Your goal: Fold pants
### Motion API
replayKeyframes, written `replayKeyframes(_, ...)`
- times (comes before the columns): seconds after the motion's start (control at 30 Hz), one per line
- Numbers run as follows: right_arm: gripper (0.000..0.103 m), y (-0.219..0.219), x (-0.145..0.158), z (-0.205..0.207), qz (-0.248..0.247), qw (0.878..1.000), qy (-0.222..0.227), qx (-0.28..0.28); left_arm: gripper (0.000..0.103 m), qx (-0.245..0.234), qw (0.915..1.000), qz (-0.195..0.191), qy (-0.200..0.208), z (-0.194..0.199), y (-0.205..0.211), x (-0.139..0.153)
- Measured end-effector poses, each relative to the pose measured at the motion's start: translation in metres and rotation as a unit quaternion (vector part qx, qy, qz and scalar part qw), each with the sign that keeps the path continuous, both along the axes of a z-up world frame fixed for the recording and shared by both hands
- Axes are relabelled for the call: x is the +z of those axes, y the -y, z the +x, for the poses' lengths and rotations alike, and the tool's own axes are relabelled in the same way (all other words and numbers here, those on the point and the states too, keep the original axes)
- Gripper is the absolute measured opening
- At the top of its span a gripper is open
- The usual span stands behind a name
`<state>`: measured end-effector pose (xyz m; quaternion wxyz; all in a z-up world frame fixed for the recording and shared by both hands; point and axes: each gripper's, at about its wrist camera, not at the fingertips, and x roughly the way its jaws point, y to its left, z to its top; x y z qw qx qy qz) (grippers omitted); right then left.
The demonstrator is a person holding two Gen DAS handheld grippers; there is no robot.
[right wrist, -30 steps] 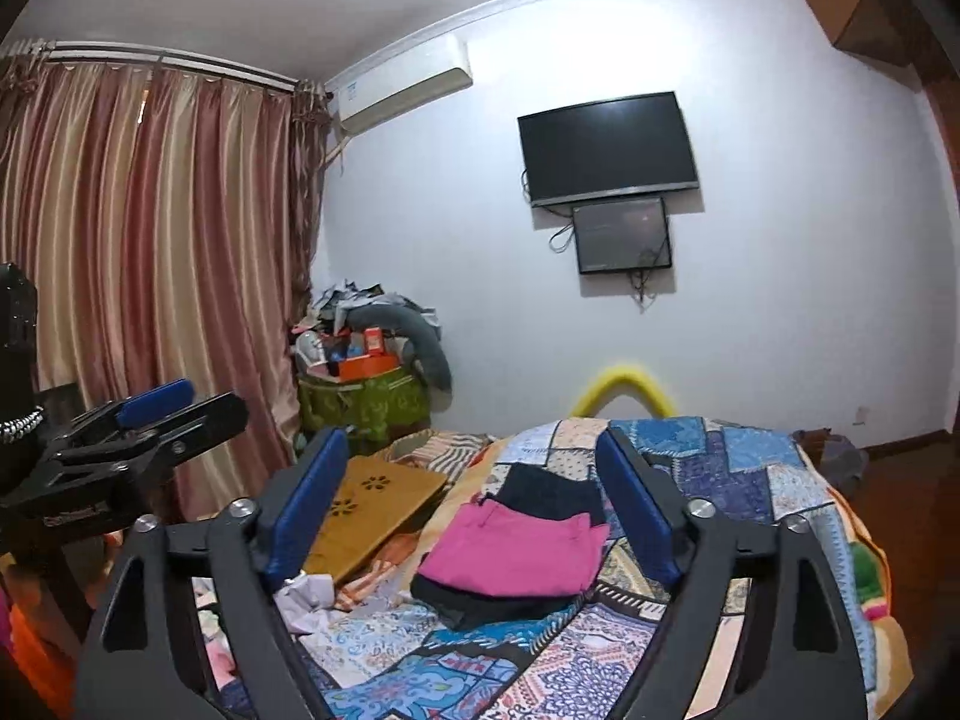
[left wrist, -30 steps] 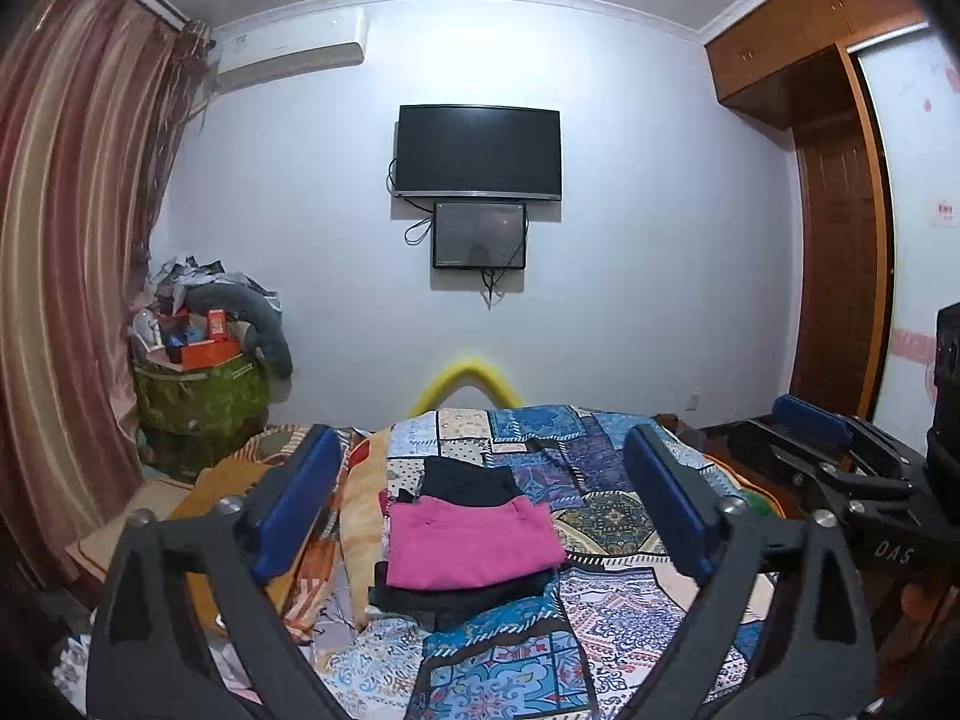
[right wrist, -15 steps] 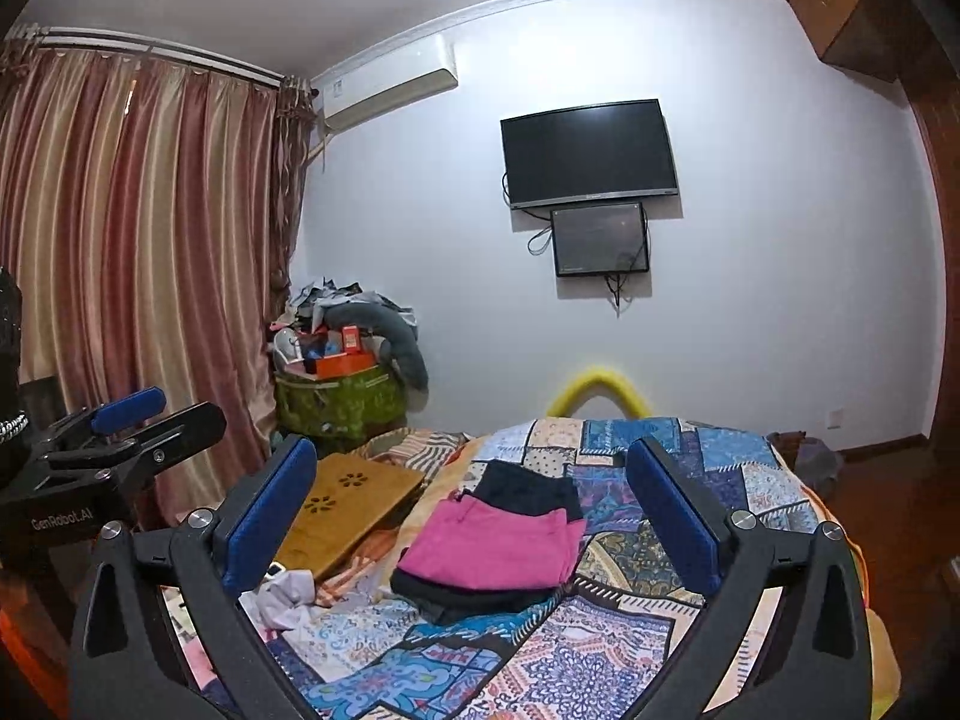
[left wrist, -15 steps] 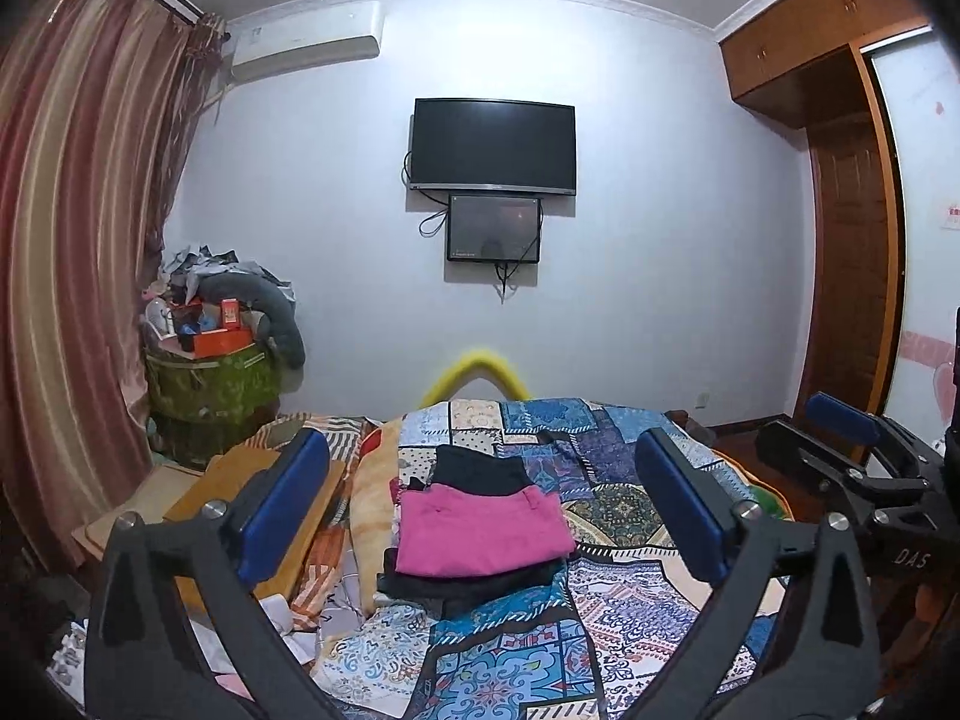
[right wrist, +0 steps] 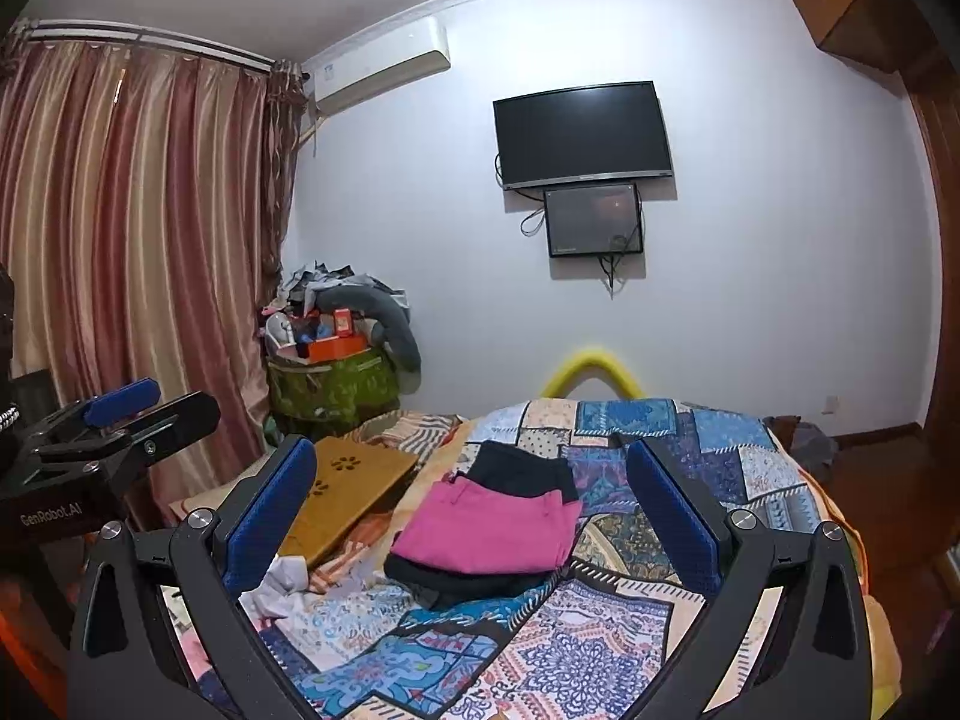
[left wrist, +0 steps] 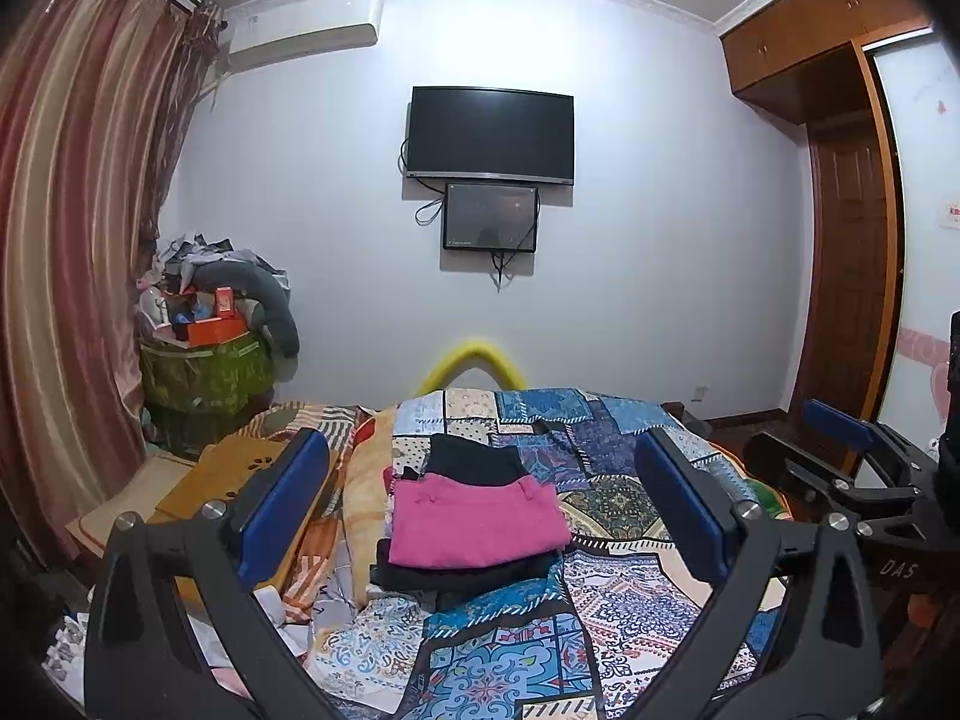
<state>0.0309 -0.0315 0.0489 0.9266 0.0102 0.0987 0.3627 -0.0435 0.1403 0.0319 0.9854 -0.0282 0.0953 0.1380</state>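
1. Your left claw (left wrist: 480,510) was spread wide and held nothing; its two blue pads (left wrist: 282,504) stood well apart, above the near part of the bed (left wrist: 630,600).
2. Your right claw (right wrist: 474,516) was spread wide in the same way, with nothing between its blue pads (right wrist: 672,516). In the left wrist view you could see it at the right edge, raised beside the bed.
3. Under both claws lay the patchwork quilt (right wrist: 570,648) in blue, white and orange patterns, which covered the bed.
4. A little farther, in the middle of the quilt, the pink pants (left wrist: 474,519) lay folded to a flat rectangle. They rested on a folded black garment (left wrist: 462,573), and one more black garment (left wrist: 474,459) lay just behind them, touching. Neither claw touched this stack.
5. To the left of the stack, a wooden lap tray (right wrist: 354,492) with flower-shaped holes lay tilted on the striped bedding, and crumpled white cloth (right wrist: 282,588) lay near it.
6. Behind the foot of the bed a yellow curved tube (left wrist: 474,360) stood up.
7. In the far left corner a green basket (right wrist: 330,387) was full of boxes and clothes, beside the striped curtain (right wrist: 132,252).
8. On the far wall hung a dark television (left wrist: 489,135) with a smaller screen (left wrist: 489,216) under it, and an air conditioner (left wrist: 306,27) near the ceiling.
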Motion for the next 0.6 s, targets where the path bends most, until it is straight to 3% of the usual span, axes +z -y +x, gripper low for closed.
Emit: replayKeyframes(0.6, 0.103, 0.0022, 0.0017, 0.0012, -0.003, 1.0, -0.002, -0.001, 0.103, -0.003, 1.0, 0.0, -0.007, 0.0038, -0.0015, -0.0041)
